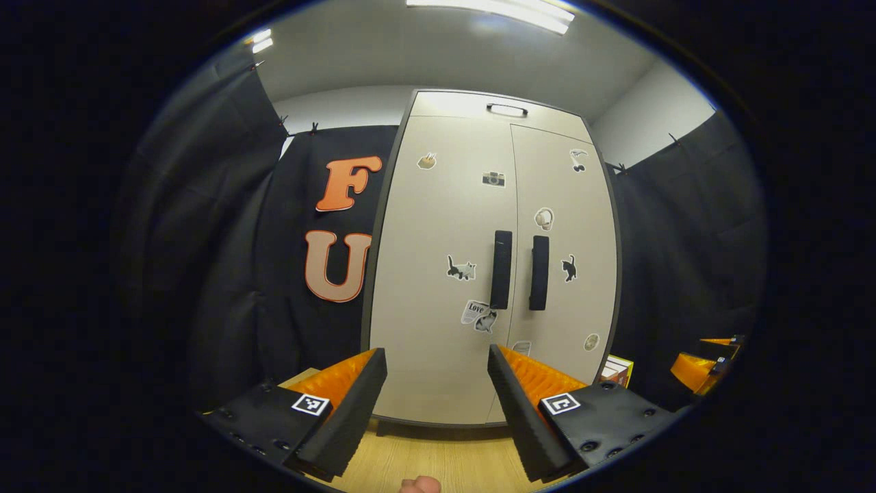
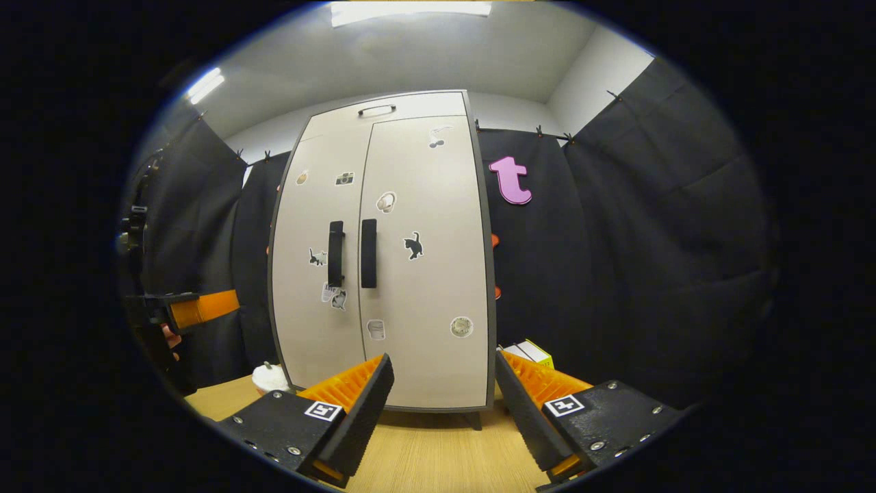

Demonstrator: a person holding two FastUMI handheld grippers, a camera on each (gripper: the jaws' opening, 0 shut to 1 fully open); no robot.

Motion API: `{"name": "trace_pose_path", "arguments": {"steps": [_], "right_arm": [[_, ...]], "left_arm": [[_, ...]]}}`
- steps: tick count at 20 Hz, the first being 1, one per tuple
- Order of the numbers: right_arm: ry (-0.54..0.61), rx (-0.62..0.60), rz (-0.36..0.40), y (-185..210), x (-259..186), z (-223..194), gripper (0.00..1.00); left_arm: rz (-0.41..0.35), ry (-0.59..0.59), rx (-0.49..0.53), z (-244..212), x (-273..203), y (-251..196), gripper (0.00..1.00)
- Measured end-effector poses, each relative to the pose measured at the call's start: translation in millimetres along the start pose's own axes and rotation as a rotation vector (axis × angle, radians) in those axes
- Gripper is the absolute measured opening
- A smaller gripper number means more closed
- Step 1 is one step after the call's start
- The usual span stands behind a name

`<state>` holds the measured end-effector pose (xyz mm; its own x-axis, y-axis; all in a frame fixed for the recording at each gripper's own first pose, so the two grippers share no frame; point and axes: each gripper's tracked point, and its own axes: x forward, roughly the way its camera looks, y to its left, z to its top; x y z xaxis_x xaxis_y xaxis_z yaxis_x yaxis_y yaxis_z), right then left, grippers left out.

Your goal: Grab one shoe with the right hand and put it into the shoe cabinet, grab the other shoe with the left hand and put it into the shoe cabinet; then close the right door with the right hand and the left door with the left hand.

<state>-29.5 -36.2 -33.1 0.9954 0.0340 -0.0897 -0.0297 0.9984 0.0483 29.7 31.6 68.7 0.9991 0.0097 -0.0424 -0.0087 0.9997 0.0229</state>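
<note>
The left gripper (image 1: 436,404) is spread open with nothing between its fingers, and the right gripper (image 2: 443,407) is the same, wide and empty. Both hang above the wooden floor (image 1: 438,459), facing the shoe cabinet (image 1: 445,329) straight ahead. Ahead and low to the left of the right gripper, just beside the cabinet's corner, lies something white (image 2: 272,377), possibly a shoe; I cannot tell for sure. I count one cabinet, two doors, two black handles (image 1: 501,269) side by side, both doors shut. I judge that the risk is this: with the doors closed, no shoe can go in, and pushing one against them would only knock it away. Behind the cabinet's right side stands a small box (image 2: 530,352).
</note>
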Motion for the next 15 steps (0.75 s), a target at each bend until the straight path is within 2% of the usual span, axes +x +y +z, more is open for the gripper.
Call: {"name": "trace_pose_path", "arguments": {"steps": [5, 15], "right_arm": [[0.005, 0.003, 0.010, 5, -10, -5, 0.92], [-0.007, 0.008, 0.019, 14, -15, -7, 0.92]], "left_arm": [[-0.007, -0.003, -0.015, -10, -31, -5, 0.96], [-0.028, 0.027, -0.023, -18, -41, -10, 0.96]]}}
